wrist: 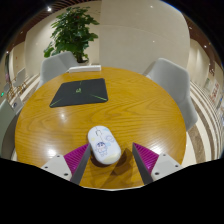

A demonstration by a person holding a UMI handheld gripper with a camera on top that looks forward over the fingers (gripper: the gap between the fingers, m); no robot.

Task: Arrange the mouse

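Note:
A white mouse (pixel 103 144) with a small printed pattern lies on the round wooden table (pixel 130 105), near its front edge. A dark mouse pad (pixel 80 92) lies flat further back, to the left. My gripper (pixel 110 158) is open. Its pink-padded fingers (pixel 75 156) stand either side of the mouse's near end, with a gap on the right side. The mouse rests on the table between and just ahead of the fingertips.
Grey chairs stand behind the table at the left (pixel 56 65) and the right (pixel 170 78). A leafy green plant (pixel 72 32) stands beyond the left chair. The wood to the right of the mouse pad is bare.

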